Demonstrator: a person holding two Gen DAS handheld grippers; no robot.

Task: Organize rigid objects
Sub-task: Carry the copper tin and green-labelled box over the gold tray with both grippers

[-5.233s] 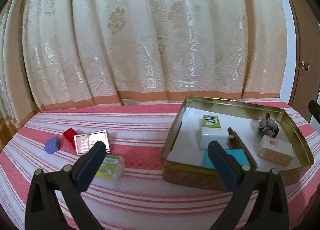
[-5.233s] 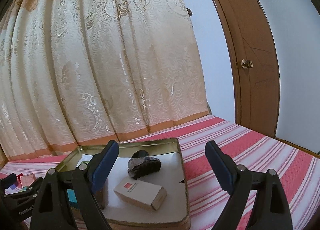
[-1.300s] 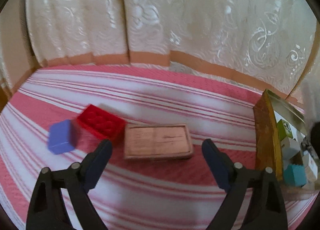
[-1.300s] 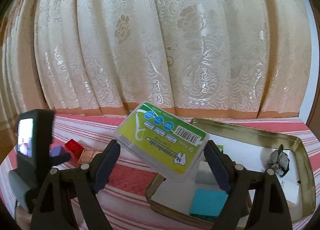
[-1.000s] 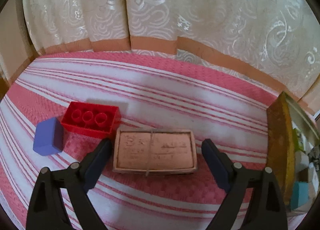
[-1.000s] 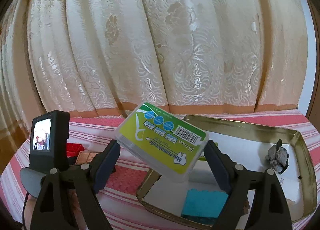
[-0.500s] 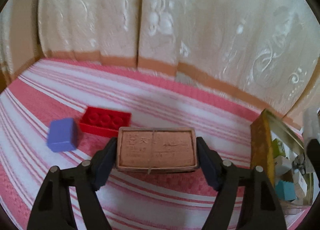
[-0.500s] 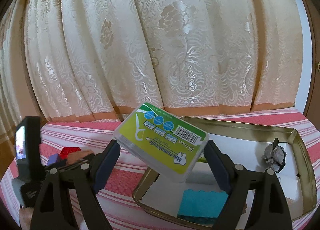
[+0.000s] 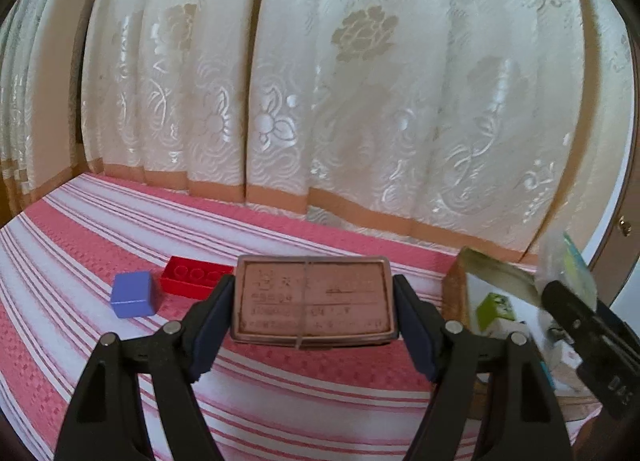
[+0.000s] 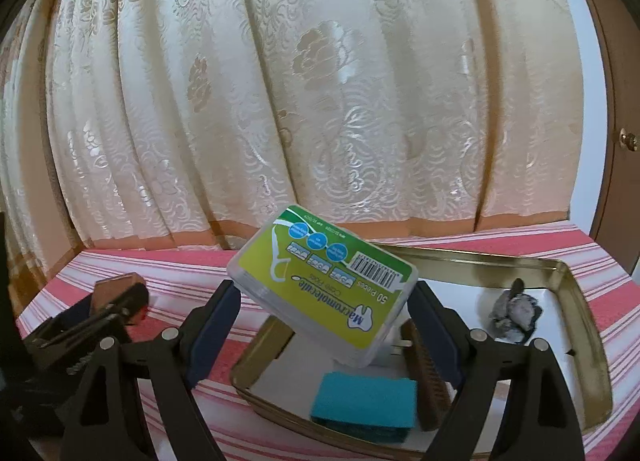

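My left gripper (image 9: 312, 303) is shut on a flat copper-coloured metal tin (image 9: 312, 299) and holds it above the striped cloth. My right gripper (image 10: 324, 297) is shut on a clear plastic floss-pick box with a green label (image 10: 324, 287), tilted, above the left end of the gold tray (image 10: 576, 289). The tray also shows at the right of the left wrist view (image 9: 456, 285). In it lie a teal block (image 10: 364, 407), a brown piece (image 10: 426, 373) and a grey stone (image 10: 514, 311). A blue block (image 9: 133, 295) and a red brick (image 9: 192, 277) lie on the cloth to the left.
A pink and white striped cloth (image 9: 280, 237) covers the table. A cream patterned curtain (image 9: 340, 81) hangs right behind it. A wooden door with a knob (image 10: 628, 139) stands at the far right. A green and white box (image 9: 494, 307) sits inside the tray.
My left gripper closed on the copper tin and lifted it off the cloth. My right gripper keeps hold of the floss-pick box and has shifted a little over the tray.
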